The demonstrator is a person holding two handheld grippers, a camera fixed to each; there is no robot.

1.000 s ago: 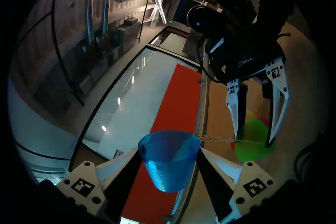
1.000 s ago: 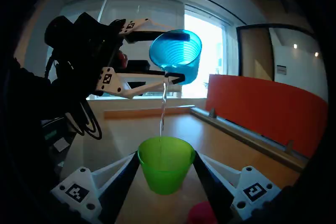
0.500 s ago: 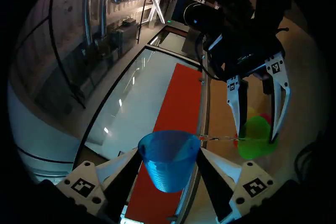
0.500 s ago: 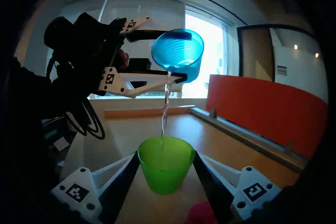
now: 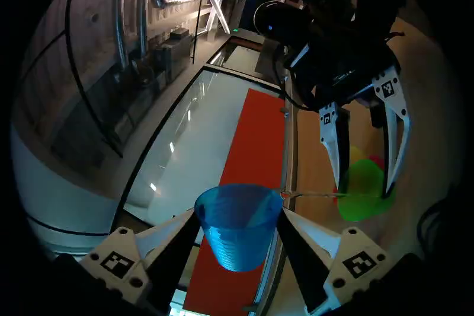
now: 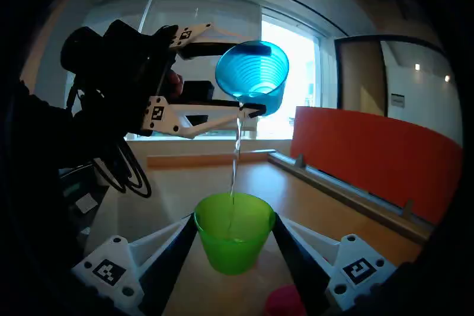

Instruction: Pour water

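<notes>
Bright window behind wooden table, red partition alongside

The left gripper view, rolled sideways, looks past its close blue cup toward the green cup farther off. The right gripper view sits level, low over the table, green cup nearest, looking up at the blue one — both views share both cups.

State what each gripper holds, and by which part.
Left gripper clamps the blue cup by its sides; right gripper clamps the green cup by its sides.
</notes>
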